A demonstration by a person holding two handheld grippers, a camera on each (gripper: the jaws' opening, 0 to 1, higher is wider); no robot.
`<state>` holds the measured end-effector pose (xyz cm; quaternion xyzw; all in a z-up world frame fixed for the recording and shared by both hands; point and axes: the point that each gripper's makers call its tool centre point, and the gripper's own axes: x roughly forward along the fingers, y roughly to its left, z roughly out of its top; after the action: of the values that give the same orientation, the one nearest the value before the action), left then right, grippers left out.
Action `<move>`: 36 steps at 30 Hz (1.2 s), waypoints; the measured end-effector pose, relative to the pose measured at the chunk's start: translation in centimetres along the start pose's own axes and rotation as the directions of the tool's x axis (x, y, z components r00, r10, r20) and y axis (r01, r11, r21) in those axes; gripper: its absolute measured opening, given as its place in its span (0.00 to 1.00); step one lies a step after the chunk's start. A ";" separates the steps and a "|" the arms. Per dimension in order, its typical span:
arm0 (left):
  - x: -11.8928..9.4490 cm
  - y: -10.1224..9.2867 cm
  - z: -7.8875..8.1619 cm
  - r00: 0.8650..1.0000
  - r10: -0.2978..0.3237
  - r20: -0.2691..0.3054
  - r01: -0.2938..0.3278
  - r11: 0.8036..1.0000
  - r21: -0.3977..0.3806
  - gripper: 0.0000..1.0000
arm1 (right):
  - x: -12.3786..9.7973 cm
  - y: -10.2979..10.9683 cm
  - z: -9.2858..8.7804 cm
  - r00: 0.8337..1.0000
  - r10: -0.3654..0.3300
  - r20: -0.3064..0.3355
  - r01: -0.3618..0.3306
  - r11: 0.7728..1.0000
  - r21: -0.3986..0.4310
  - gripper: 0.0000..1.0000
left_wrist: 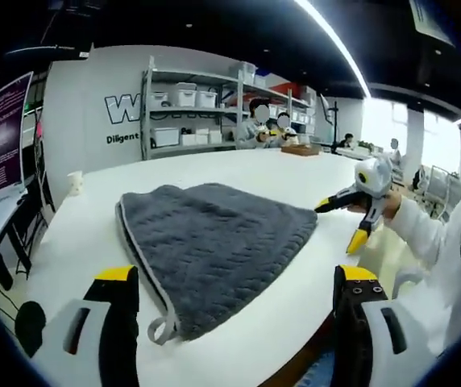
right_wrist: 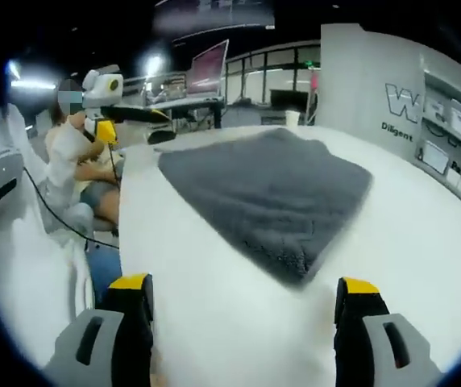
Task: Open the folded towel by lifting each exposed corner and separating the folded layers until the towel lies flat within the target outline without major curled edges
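Still folded, the grey towel (left_wrist: 214, 246) lies on the white table (left_wrist: 238, 173) — both grippers' jaws apart, holding nothing.

One grey towel (left_wrist: 214, 250) lies folded on one white table (left_wrist: 238, 173), with one hanging loop (left_wrist: 163, 329) at its near corner. Two tongs: the left tongs (left_wrist: 238, 322) and the right tongs (right_wrist: 242, 330), each with two yellow-tipped jaws. One white cup (left_wrist: 75, 181) stands far left. One shelving rack (left_wrist: 190, 109) holds several white bins.
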<state>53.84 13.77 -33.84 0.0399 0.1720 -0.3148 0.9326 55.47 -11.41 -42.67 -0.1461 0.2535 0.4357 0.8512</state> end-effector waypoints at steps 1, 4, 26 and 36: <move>-0.1 0.1 0.0 1.000 0.003 0.002 -0.003 1.000 -0.005 1.00 | -0.1 -0.3 0.1 1.000 -0.011 0.005 0.011 1.000 0.010 0.86; -0.4 0.3 -0.1 1.000 0.007 0.007 -0.007 1.000 -0.009 1.00 | -0.4 -0.6 1.1 0.997 -0.012 0.077 0.007 0.998 0.068 0.76; -0.9 1.4 -0.3 1.000 0.008 0.025 -0.007 0.999 -0.047 0.99 | -0.6 -4.0 2.0 0.978 -0.157 0.141 0.138 0.981 0.137 0.00; -1.1 2.2 -0.6 1.000 0.017 0.012 -0.017 0.999 -0.044 0.98 | -0.8 -4.2 1.7 0.987 -0.149 0.064 0.140 0.982 0.125 0.00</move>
<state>54.18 16.24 -34.12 0.0189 0.1725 -0.3032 0.9370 59.03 -13.56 -40.66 -0.0965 0.2370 0.3615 0.8966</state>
